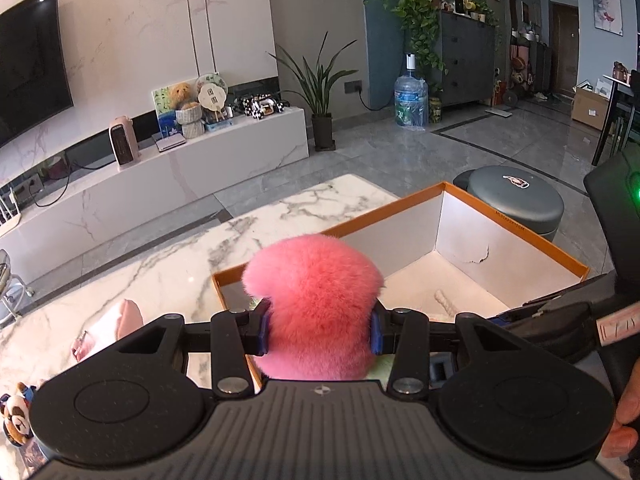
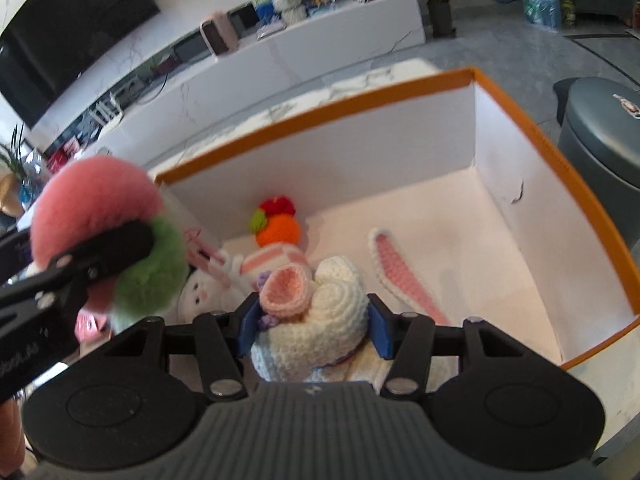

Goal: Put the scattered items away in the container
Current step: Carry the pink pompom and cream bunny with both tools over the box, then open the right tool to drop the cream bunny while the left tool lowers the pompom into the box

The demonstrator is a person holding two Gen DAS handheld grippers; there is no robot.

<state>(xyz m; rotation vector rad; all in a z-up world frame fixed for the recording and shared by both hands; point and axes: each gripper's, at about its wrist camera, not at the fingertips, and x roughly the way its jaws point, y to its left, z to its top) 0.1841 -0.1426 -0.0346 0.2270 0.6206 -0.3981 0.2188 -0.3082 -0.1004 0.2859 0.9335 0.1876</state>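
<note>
left gripper [image 1: 320, 330] clamps pink pompom [image 1: 316, 292] | right gripper [image 2: 314, 326] clamps crochet bunny [image 2: 320, 316] | box [image 2: 328, 114] floor at 12 o'clock below both, right nearer

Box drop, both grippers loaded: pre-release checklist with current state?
1. Left gripper shut on the pink pompom: ok.
2. Right gripper shut on the crochet toy: ok.
3. Crochet toy over the box interior: ok.
4. Pompom fully past the box's near rim: cannot tell.
5. Free floor space in the box beside the bunny ear and carrot: ok.
6. Grippers apart from each other: ok in the right wrist view, though close.
</note>
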